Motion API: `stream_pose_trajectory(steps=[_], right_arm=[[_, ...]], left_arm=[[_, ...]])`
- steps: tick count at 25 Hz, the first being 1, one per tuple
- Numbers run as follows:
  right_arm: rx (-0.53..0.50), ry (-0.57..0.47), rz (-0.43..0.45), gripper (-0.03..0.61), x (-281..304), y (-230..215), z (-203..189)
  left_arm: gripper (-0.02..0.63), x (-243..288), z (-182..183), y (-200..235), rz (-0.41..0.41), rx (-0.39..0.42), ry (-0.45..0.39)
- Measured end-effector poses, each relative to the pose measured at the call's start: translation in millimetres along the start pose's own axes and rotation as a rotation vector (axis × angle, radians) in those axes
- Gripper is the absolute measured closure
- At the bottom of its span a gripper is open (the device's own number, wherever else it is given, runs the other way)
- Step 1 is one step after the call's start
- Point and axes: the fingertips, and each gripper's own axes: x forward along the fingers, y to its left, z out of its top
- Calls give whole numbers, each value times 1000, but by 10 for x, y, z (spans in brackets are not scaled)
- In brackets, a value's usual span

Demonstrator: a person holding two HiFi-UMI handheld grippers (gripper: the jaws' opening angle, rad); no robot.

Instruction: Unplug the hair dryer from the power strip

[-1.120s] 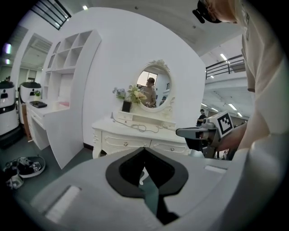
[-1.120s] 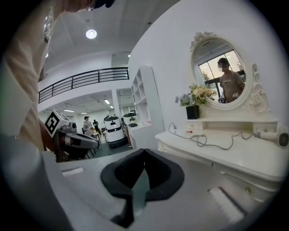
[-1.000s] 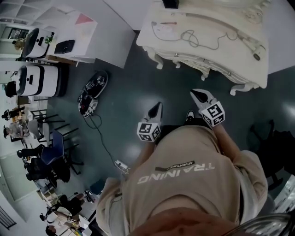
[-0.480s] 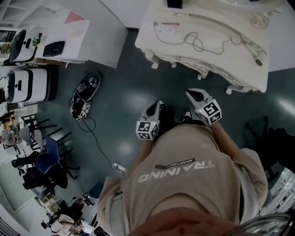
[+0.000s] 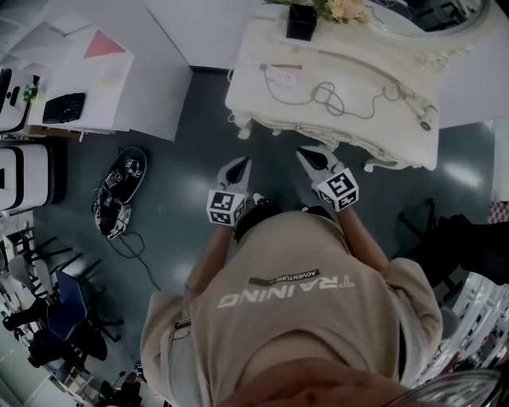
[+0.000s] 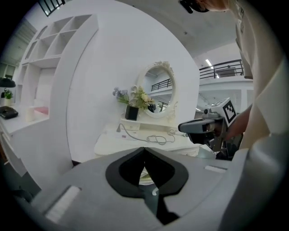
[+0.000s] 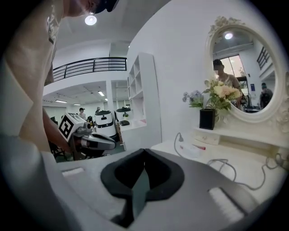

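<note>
Now the person is standing at a white dressing table (image 5: 262,119) with a carved, scalloped rim and curled feet. The left gripper (image 5: 238,168) and right gripper (image 5: 311,156) are hovering just off its front edge, over a dark, glossy floor (image 5: 199,183). Both are wearing matte grey shells with checkered cubes.

The left gripper's (image 6: 144,151) black, pointed jaws are pressing tip to tip with nothing between them. The right gripper's (image 7: 143,153) jaws are meeting the same way, also empty.

The hair dryer (image 5: 420,116), slim and white with a dark round nozzle, is lying near the table's front right corner. Its thin cord (image 5: 334,100) is looping in loose coils across the middle and running to the power strip (image 5: 282,75), a flat white block toward the back left corner. A square black vase (image 5: 302,22) of pale flowers is sitting at the back edge, beside an oval mirror (image 7: 244,72) in an ornate frame.
</note>
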Motion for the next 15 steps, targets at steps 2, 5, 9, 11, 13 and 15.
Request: stream_pose_trajectory(steps=[2,5,9,11,13,15], right_arm=[[6,9,-25,574,138,-15,16],[18,27,-49,575,362,-38,31],[35,73,-46,575,545,-91,-24],[33,90,-40,574,637,-161,-37],[31,95,-39,575,757,-298,-36],[44,97,-34,575,869,-456,-56]], left_arm=[[607,59,51,258,-12,12,-3],[607,142,69,636,-16,10,4],[607,251,-15,885,-10,-32,27],[607,335,-68,968,-4,-54,38],[607,458,-98,1043,2,-64,50],[608,561,-113,1071,11,-69,68]])
